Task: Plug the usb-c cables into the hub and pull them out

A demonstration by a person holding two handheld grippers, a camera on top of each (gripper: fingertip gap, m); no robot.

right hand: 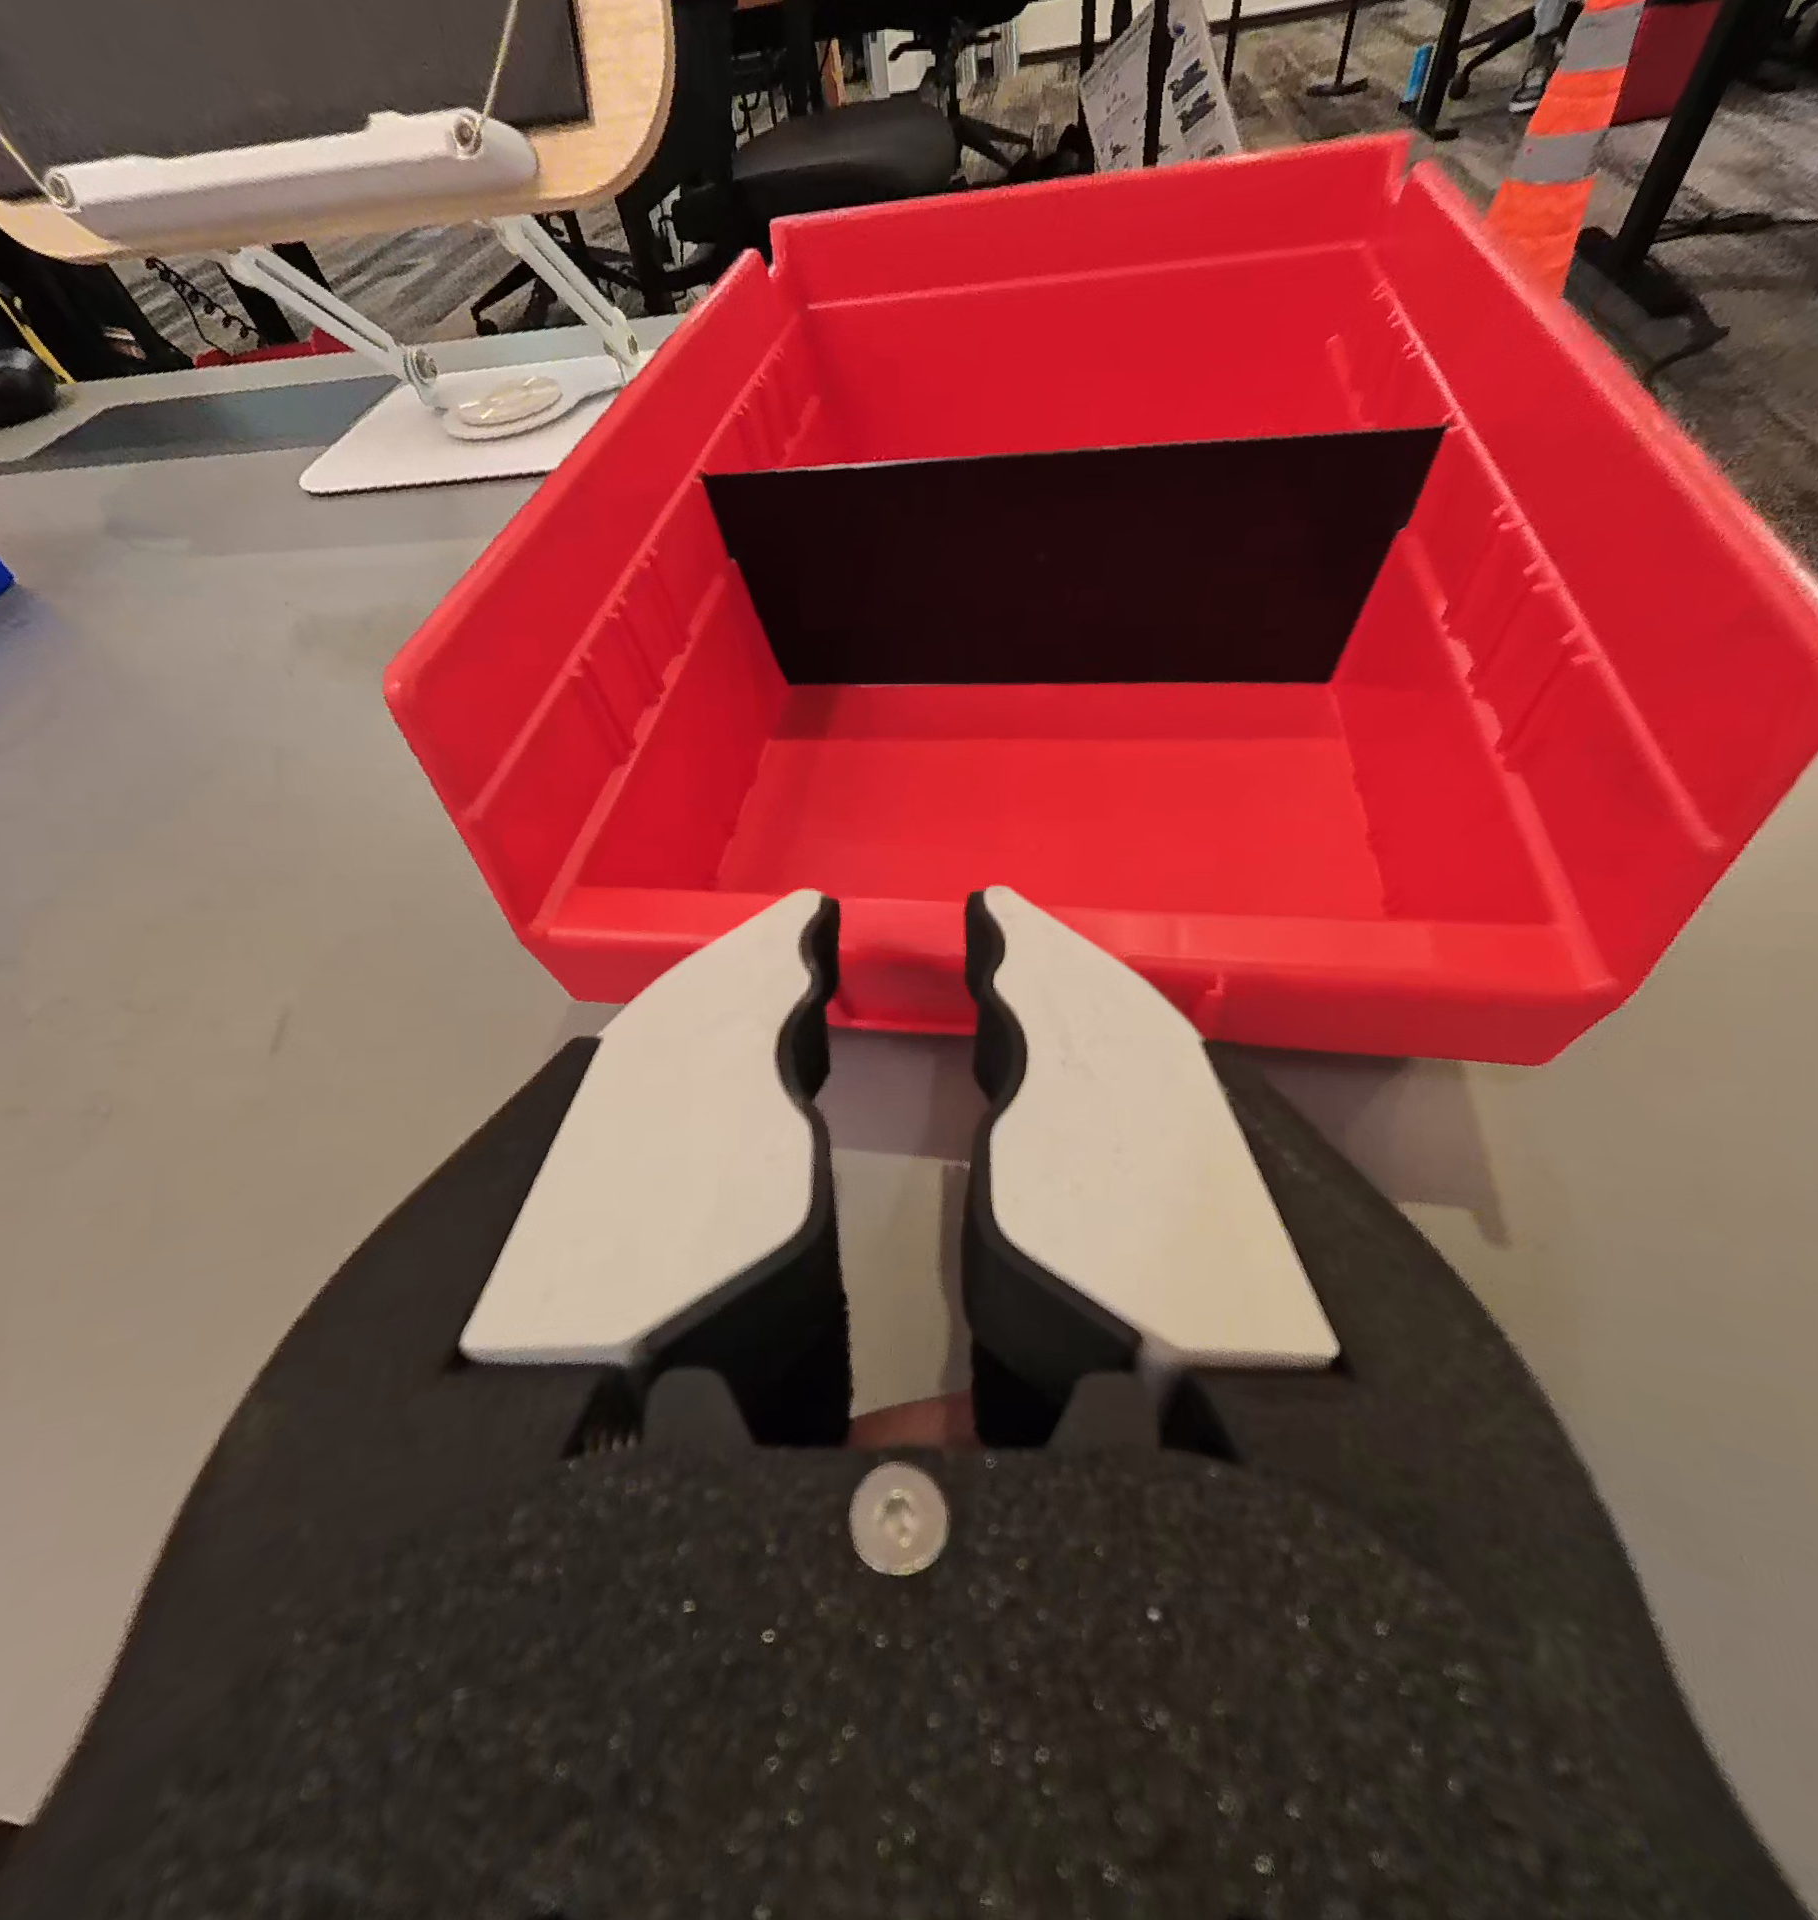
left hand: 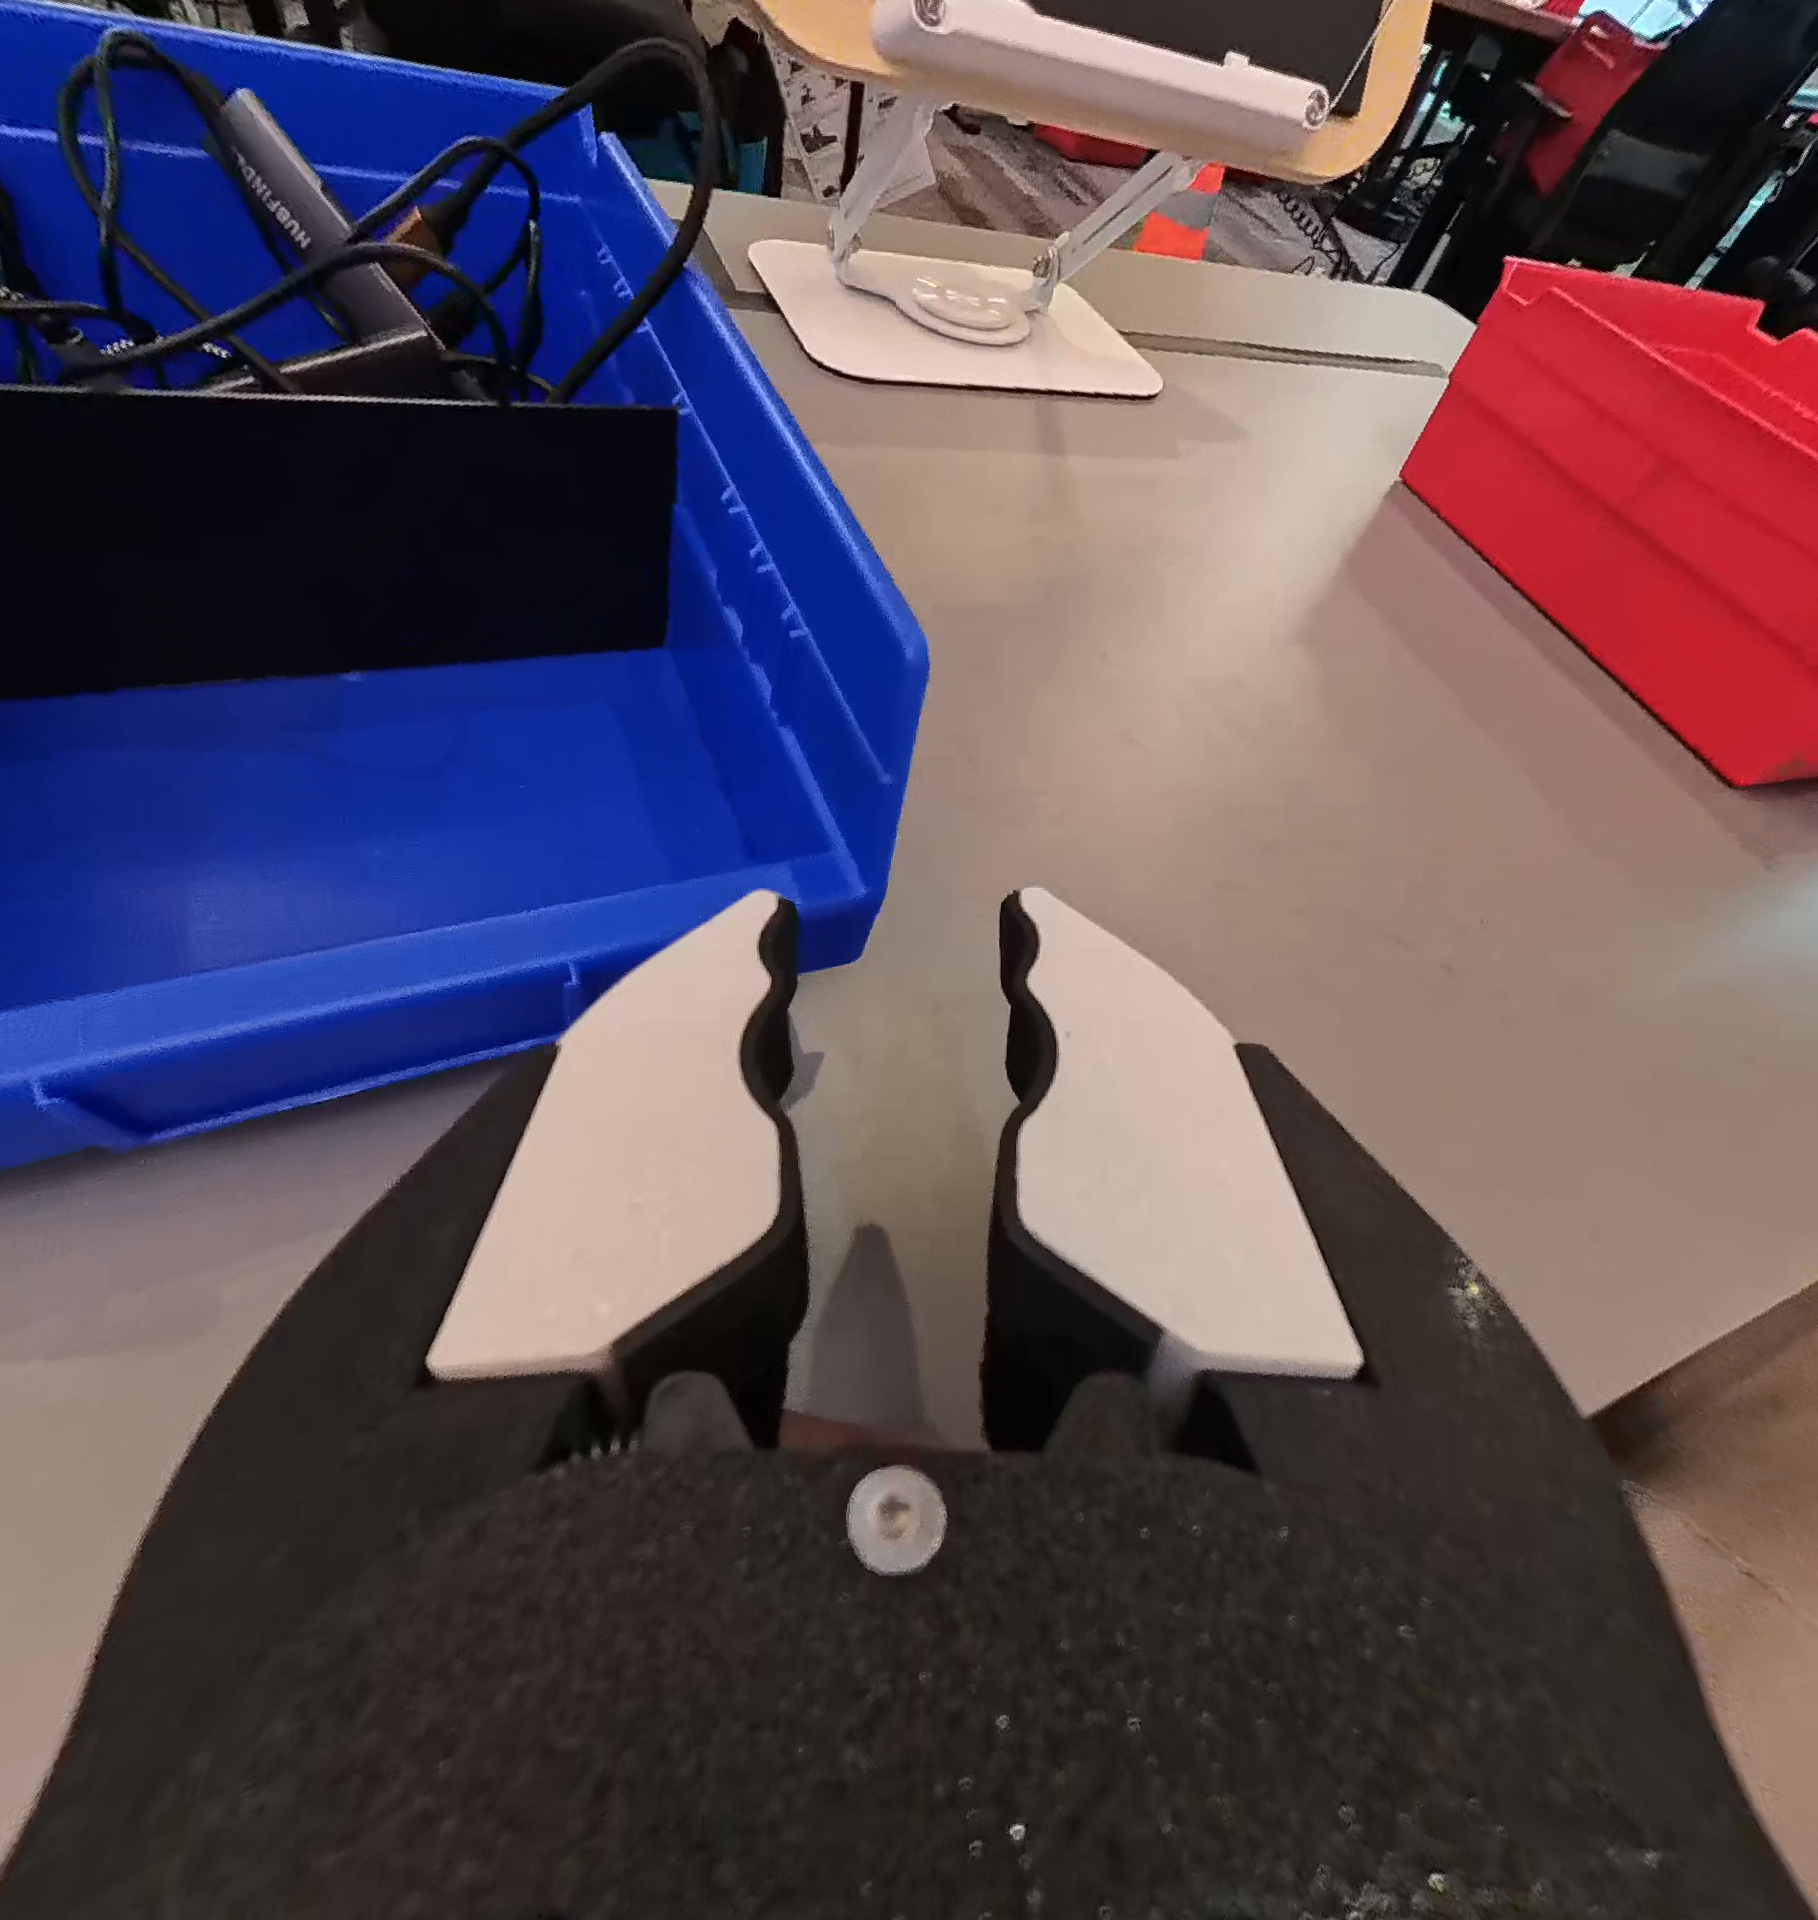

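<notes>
Left tongs (left hand: 897, 920) released, gap between fingers, nothing held, hovering over grey table (left hand: 1144, 644) just beside near right corner of blue bin (left hand: 811, 582). Grey hub (left hand: 333, 249) and tangled black usb-c cables (left hand: 469, 187) lying in far compartment of that bin, behind black divider (left hand: 302, 540). Right tongs (right hand: 902, 920) likewise released and empty, pointing at near wall of red bin (right hand: 988, 977).

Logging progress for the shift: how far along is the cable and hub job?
Nothing looks done. The hub and cables lie tangled in the blue bin's far compartment. Nothing is in hand: left claw and right claw are open and empty. The red bin looks empty. Everything remains.
</notes>
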